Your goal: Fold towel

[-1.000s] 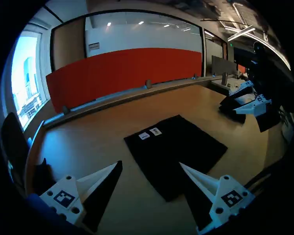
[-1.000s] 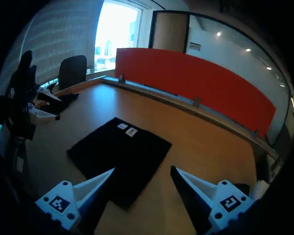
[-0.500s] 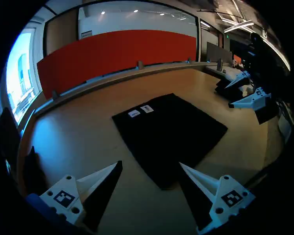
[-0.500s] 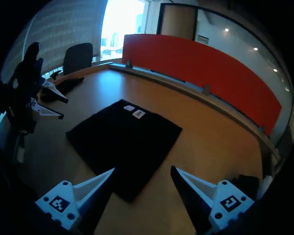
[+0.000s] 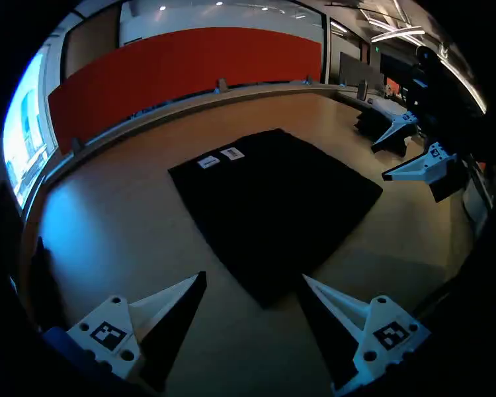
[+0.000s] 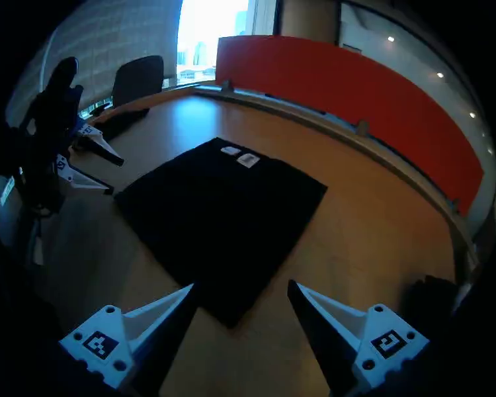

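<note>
Towel is laid flat on the wooden table, dark, one layer as far as can be told. In the left gripper view its near corner is pointed into the gap of the left gripper. In the right gripper view another near corner is pointed at the right gripper.

Both grippers are spread wide and nothing is held between the fingers. No contact with the cloth is seen.

Outline is read as nearly square. The views are bent by the lens, so the long axis cannot be told. The towel is seen diamond-wise from both grippers, corners toward the cameras. Two white labels are placed on the far edge, close to one far corner.

Edges: all four are seen lying straight and flat, with no curl visible.

Open room: bare wood is seen round all four sides. A wide strip is left between the far edge and the red partition along the table's back. Plenty of free table is seen beside the label edge in the left gripper view. In the right gripper view, bare wood is seen past the towel's right-hand edge.

The other gripper is seen at the side of each view, near a side corner of the towel. A chair is seen well apart, by the window.
</note>
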The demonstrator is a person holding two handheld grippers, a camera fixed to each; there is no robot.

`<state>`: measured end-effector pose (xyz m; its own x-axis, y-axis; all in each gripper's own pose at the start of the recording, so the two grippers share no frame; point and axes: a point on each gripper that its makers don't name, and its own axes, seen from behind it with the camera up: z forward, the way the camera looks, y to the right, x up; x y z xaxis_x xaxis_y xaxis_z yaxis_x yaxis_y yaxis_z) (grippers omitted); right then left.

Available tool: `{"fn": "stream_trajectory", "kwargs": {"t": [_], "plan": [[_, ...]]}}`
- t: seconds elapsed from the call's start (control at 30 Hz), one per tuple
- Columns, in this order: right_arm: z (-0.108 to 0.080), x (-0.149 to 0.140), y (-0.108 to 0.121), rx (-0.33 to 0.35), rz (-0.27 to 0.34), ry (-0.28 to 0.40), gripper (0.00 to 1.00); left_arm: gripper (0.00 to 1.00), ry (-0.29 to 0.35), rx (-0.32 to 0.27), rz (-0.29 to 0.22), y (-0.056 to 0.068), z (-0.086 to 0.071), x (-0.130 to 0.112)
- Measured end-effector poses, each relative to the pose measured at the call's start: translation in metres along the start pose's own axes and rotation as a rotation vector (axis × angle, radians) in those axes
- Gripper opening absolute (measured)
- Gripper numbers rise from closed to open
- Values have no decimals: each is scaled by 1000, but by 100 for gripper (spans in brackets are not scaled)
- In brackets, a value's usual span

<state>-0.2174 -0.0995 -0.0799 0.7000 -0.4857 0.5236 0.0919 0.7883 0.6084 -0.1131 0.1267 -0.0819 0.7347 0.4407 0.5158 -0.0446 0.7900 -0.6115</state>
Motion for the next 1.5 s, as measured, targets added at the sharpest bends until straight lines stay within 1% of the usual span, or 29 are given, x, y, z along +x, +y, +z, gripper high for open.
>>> {"fn": "stream_trajectory", "kwargs": {"t": [0.2,0.37,0.53,0.7,0.77,0.93,1.03,1.17,1.2,1.27,1.4,1.5], "plan": [[7,-15,-5,22,2,-33,99,96,-36,-28,7,8,8,-11],[12,-25,-7,39,5,-54,98,96,-61,-33,10,11,14,-19],[14,-32,-8,54,4,-71,95,96,-72,-42,15,15,18,-22],[16,-37,-8,66,4,-83,89,96,-82,-46,27,19,21,-25],[16,-38,-7,66,3,-86,86,96,-86,-49,27,20,22,-25],[18,-41,-7,67,-1,-93,84,96,-90,-46,17,22,24,-25],[19,-42,-7,68,-5,-95,81,95,-90,-42,12,21,24,-25],[21,-43,-11,80,-5,-99,72,94,-89,-34,5,21,24,-25],[22,-43,-11,84,-4,-100,71,94,-89,-32,3,21,24,-25],[22,-43,-12,88,-1,-99,69,91,-86,-27,-2,21,24,-25],[22,-43,-14,97,5,-96,64,82,-84,-22,-6,22,23,-25],[22,-44,-15,98,10,-94,61,79,-86,-21,-8,23,23,-25]]}}
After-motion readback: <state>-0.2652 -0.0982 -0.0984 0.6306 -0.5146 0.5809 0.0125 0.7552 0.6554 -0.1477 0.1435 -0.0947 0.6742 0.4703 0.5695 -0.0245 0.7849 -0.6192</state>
